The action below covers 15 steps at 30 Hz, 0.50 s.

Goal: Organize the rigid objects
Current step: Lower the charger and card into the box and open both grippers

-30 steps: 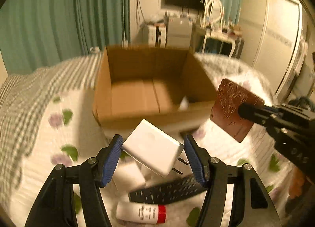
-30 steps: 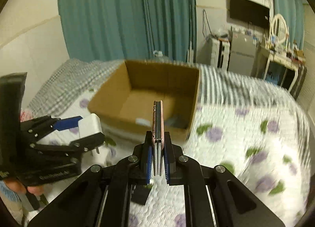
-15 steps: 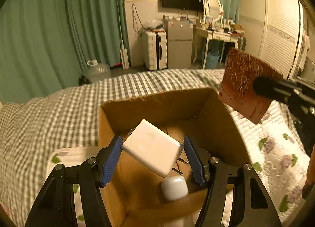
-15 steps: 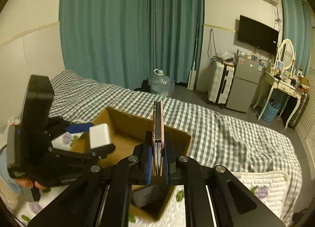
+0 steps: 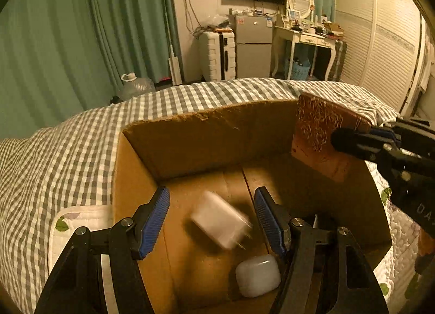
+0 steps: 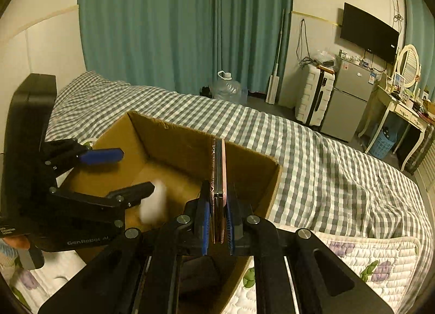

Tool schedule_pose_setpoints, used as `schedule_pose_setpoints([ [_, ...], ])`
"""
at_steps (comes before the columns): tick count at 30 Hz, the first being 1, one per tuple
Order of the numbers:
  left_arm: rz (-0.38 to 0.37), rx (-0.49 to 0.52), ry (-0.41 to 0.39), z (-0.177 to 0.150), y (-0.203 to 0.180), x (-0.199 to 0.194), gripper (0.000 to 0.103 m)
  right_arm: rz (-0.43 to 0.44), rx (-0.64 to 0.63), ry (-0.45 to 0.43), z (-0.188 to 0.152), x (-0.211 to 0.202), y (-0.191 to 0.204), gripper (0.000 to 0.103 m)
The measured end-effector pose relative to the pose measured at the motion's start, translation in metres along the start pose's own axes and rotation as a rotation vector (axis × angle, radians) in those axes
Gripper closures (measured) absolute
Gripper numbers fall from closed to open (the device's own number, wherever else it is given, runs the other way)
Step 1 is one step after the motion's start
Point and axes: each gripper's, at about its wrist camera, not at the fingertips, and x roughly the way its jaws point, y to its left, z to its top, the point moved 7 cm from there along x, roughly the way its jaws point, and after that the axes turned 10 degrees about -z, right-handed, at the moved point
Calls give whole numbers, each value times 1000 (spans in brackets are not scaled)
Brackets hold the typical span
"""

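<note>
Half a second ago the white charger block [image 5: 219, 223] was sitting clamped between the blue pads of the left gripper [image 5: 212, 220]; now it is blurring below and between those pads, touching neither, with its prongs pointing to the lower right. The left gripper's jaws are standing wide apart and gripping nothing, hovering over the open cardboard box [image 5: 206, 137]. Seen from the right wrist, the same charger is showing as a white smear [image 6: 154, 202] just off the tip of the left gripper's lower finger [image 6: 130, 194], inside the box [image 6: 174, 134]. A white earbud case [image 5: 257, 276] is lying on the box floor, nearer the camera than the charger and slightly to its right.

The right gripper [image 6: 216, 216] is pinching a thin phone-like slab edge-on [image 6: 218, 169], its pads closed against both faces. From the left wrist that slab is presenting a reddish-brown patterned face [image 5: 320, 139], hanging over the box's right far corner. The box is resting on a checked bedspread [image 6: 312, 156].
</note>
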Motion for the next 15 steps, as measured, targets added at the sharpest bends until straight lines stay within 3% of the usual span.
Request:
schedule_pose_setpoints([
  [11, 0, -24, -34, -3, 4, -15, 35, 6, 45, 30, -12, 25, -7, 90],
  [13, 3, -26, -45, -2, 3, -21, 35, -1, 66, 3, -9, 18, -12, 50],
  [15, 9, -31, -63, -2, 2, -30, 35, -3, 97, -38, -4, 3, -18, 43],
])
